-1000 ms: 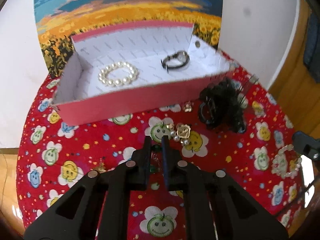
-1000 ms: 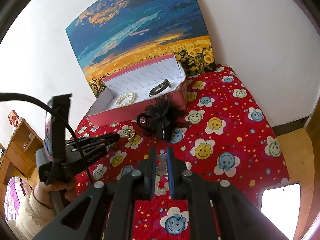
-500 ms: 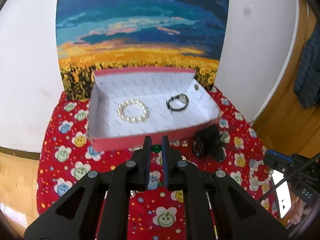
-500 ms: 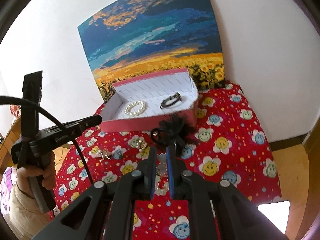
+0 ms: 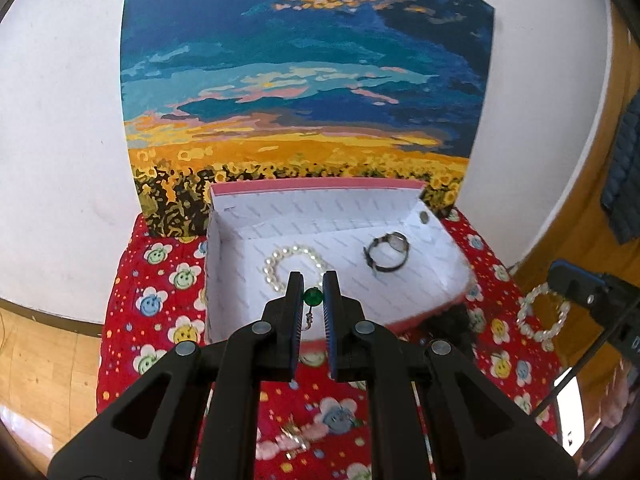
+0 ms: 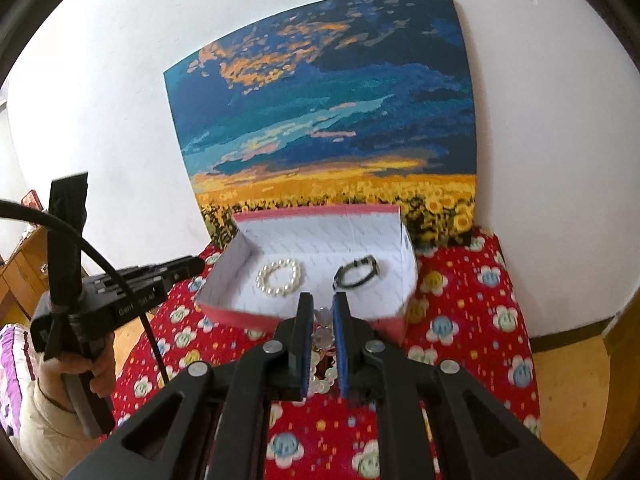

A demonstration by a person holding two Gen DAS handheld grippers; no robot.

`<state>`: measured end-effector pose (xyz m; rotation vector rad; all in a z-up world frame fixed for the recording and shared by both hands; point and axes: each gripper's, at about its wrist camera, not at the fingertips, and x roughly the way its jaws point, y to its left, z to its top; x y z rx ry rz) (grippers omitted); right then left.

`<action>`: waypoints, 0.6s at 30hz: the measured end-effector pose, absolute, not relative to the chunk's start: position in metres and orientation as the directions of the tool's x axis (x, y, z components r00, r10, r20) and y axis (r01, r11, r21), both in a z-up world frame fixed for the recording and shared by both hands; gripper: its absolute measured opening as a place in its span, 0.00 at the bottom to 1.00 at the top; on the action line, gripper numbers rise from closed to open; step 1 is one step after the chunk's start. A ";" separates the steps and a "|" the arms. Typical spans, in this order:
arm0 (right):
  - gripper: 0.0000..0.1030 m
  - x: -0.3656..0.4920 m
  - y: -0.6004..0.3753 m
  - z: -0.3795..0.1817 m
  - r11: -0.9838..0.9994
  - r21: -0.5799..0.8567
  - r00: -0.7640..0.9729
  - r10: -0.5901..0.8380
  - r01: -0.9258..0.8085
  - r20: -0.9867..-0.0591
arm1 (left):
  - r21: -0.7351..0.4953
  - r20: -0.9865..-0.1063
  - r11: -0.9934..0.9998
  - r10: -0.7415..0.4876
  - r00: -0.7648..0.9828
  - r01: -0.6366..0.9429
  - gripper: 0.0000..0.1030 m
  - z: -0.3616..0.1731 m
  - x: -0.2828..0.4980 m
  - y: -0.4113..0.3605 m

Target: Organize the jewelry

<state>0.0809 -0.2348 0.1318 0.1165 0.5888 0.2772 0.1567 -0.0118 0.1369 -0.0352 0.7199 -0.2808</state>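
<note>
My left gripper (image 5: 313, 280) is shut on a green bead earring (image 5: 313, 297) and hangs above the near wall of the pink box (image 5: 436, 312). On the box's white floor lie a pearl bracelet (image 5: 276, 264) and a dark watch (image 5: 388, 256). My right gripper (image 6: 323, 300) is shut on a clear bead bracelet (image 6: 325, 334), which dangles just in front of the box (image 6: 224, 312). The left wrist view shows that bracelet (image 5: 544, 318) hanging from the right gripper (image 5: 576, 284). The left gripper (image 6: 188, 267) appears at the left of the right wrist view, held by a hand (image 6: 76, 364).
The box stands on a round table under a red flowered cloth (image 5: 160, 320), against a sunflower painting (image 5: 304, 120) on the white wall. A black hair piece (image 5: 454, 320) lies right of the box. A small gold piece (image 5: 296, 438) lies on the cloth near me.
Both grippers have risen from the cloth with their pieces held. The box now sits lower and smaller in both views, and more of the painting shows.
</note>
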 end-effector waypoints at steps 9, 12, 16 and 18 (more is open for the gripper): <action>0.11 0.139 -0.229 0.120 0.963 0.186 0.777 0.267 -0.195 -0.570 | -0.159 -0.677 0.966 -0.259 0.689 0.206 0.08 0.099 0.203 -0.006; 0.11 0.156 -0.227 0.108 0.966 0.184 0.764 0.256 -0.181 -0.592 | -0.173 -0.691 0.966 -0.260 0.674 0.194 0.08 0.083 0.215 -0.004; 0.11 0.175 -0.225 0.091 0.974 0.165 0.748 0.227 -0.158 -0.623 | -0.164 -0.710 0.970 -0.241 0.661 0.178 0.08 0.065 0.227 -0.004; 0.11 0.184 -0.226 0.082 0.976 0.165 0.737 0.218 -0.146 -0.639 | -0.157 -0.716 0.972 -0.233 0.657 0.175 0.08 0.057 0.230 -0.004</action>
